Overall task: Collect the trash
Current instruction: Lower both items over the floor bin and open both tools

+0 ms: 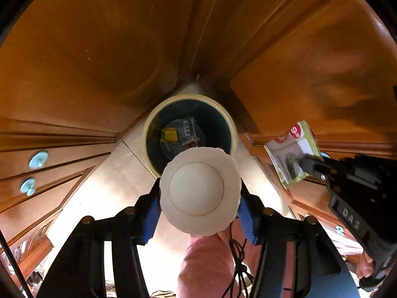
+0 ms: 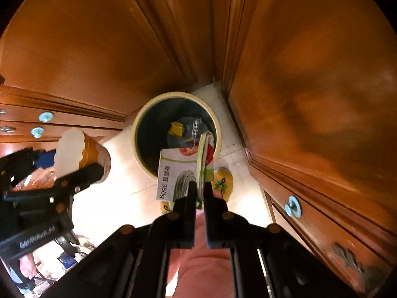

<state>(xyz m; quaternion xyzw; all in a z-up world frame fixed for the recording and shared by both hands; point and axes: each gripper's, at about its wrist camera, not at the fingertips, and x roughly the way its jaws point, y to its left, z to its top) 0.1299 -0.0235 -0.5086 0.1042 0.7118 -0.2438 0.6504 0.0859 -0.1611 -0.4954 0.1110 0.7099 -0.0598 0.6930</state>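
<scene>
While held above the bin (image 1: 189,99):
Paper cup (image 1: 200,190): clamped bottom-forward between the blue pads (image 1: 151,214) of the left gripper (image 1: 199,211); orange and white side visible in the right wrist view (image 2: 84,154).
Food wrapper (image 2: 182,171): white and green, printed "350g", pinched flat between the closed fingers of the right gripper (image 2: 197,193), overhanging the bin's rim.
Bin: round, cream rim, dark interior, standing on pale floor tiles (image 1: 111,186) in a corner.
Bin contents: yellow scrap (image 2: 176,128) and grey packaging at the bottom.
Surroundings: wooden cabinets (image 1: 86,49) with pale blue knobs (image 1: 38,159) on both sides.
Lower foreground: pink clothing (image 1: 206,265).
</scene>
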